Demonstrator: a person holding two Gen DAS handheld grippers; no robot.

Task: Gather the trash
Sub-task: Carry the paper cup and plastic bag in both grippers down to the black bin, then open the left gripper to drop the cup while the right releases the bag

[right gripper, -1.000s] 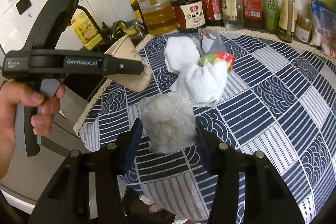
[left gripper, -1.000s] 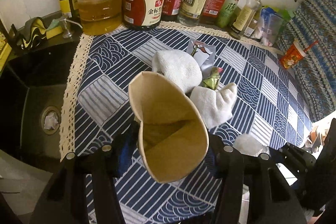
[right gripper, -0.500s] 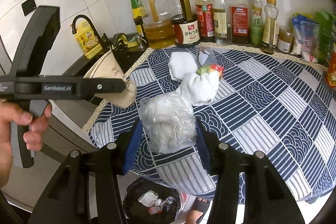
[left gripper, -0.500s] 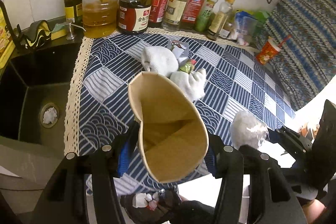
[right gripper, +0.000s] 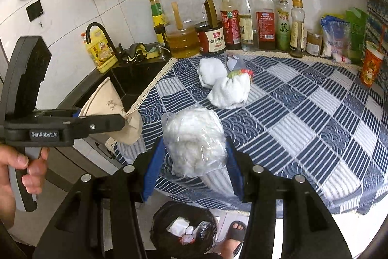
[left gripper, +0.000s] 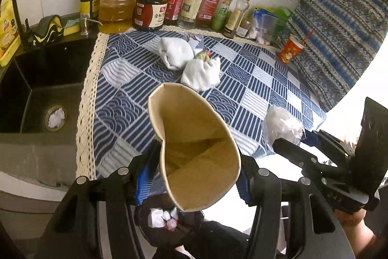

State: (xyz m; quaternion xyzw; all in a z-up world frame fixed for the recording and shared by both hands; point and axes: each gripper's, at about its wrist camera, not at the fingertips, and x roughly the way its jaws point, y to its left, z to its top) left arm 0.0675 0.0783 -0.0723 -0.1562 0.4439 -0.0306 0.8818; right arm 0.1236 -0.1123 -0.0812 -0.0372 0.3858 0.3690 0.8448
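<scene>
My left gripper [left gripper: 194, 176] is shut on a squashed tan paper cup [left gripper: 194, 149], held past the counter's front edge above a black-lined trash bin [left gripper: 169, 227]; the cup also shows in the right wrist view [right gripper: 109, 108]. My right gripper [right gripper: 195, 162] is shut on a clear plastic bag of white stuff [right gripper: 194, 142], also over the bin [right gripper: 184, 229]. The bag shows in the left wrist view [left gripper: 282, 123]. Two white crumpled cloths [left gripper: 191, 64] and a green-red wrapper [left gripper: 203, 55] lie on the blue patterned tablecloth [left gripper: 254, 79].
A row of sauce and oil bottles [left gripper: 169, 6] lines the back wall. A black sink [left gripper: 36, 94] is on the left. An orange cup with a straw [left gripper: 289, 50] and food packets [left gripper: 264, 21] stand at the back right. A sandalled foot [right gripper: 236, 229] is by the bin.
Both grippers have pulled back from the counter and up with their loads. The trash bin on the floor has come into view below them.
</scene>
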